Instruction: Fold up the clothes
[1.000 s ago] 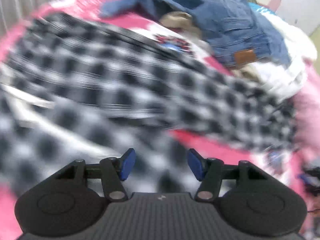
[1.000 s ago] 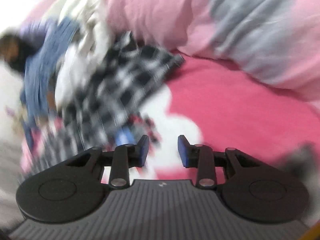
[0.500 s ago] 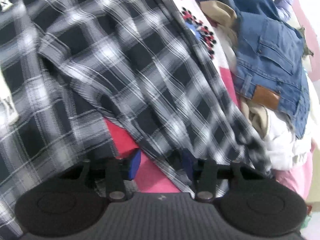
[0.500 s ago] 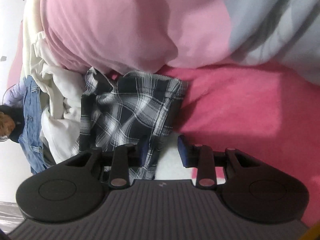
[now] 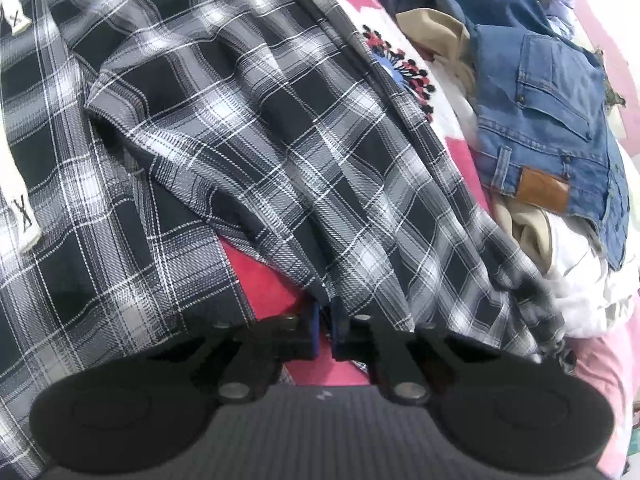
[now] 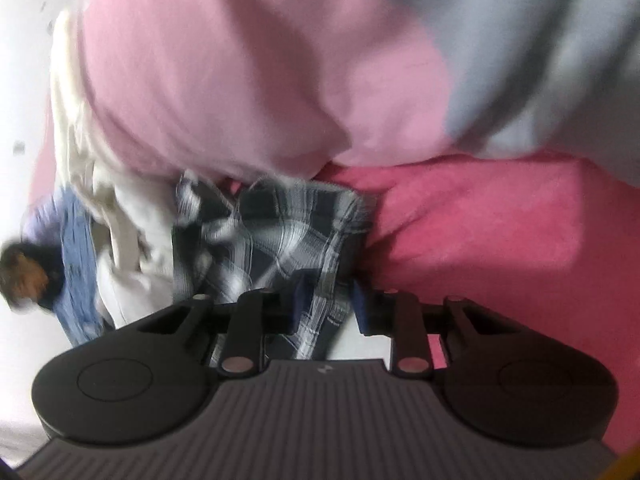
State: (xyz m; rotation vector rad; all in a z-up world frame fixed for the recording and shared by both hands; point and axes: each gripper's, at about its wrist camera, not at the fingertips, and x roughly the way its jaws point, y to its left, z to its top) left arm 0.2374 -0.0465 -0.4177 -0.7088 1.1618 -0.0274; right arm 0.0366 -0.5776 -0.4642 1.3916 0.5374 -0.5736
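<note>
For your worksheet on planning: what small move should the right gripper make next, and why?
Probably close. The left gripper is already shut on the plaid garment's hem, while the right gripper is open with plaid cloth lying between its pads.

A home bedroom: a pink bedspread, a bunched duvet and heaped laundry

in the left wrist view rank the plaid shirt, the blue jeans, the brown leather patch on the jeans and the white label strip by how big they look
1. plaid shirt, fills most of the view
2. blue jeans
3 and 4. brown leather patch and white label strip: both small and close in size; the strip lies at the distorted edge, so no ranking.
</note>
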